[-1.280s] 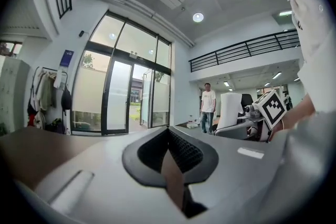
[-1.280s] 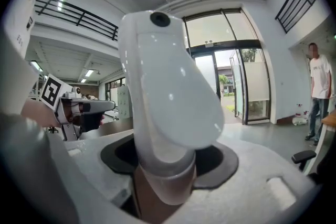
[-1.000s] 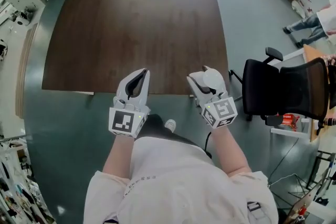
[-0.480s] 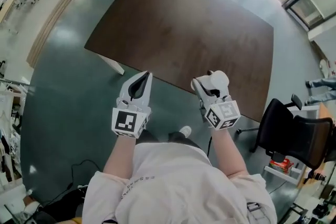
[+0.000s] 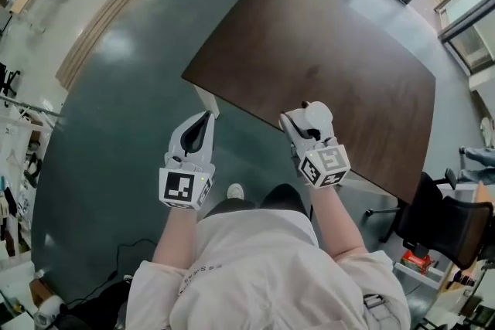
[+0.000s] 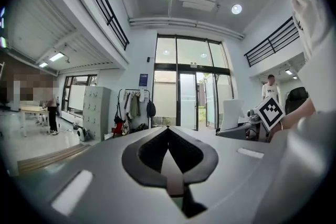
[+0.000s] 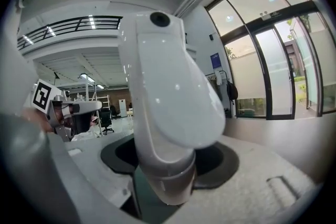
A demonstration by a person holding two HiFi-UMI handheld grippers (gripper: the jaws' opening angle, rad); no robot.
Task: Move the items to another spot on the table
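From the head view, my left gripper (image 5: 201, 127) hangs over the floor (image 5: 116, 135), just off the near corner of the dark brown surface (image 5: 325, 58). My right gripper (image 5: 304, 134) is at the near edge of the surface, with a white item (image 5: 317, 117) in it. A black chair (image 5: 447, 222) stands beyond the surface's right end.

In the left gripper view, my jaws are pressed together with nothing between them.

In the right gripper view, my jaws stand partly apart and clamp the base of the white item. It is smooth and rounded with a dark dot on top, perhaps a bottle or a small device.
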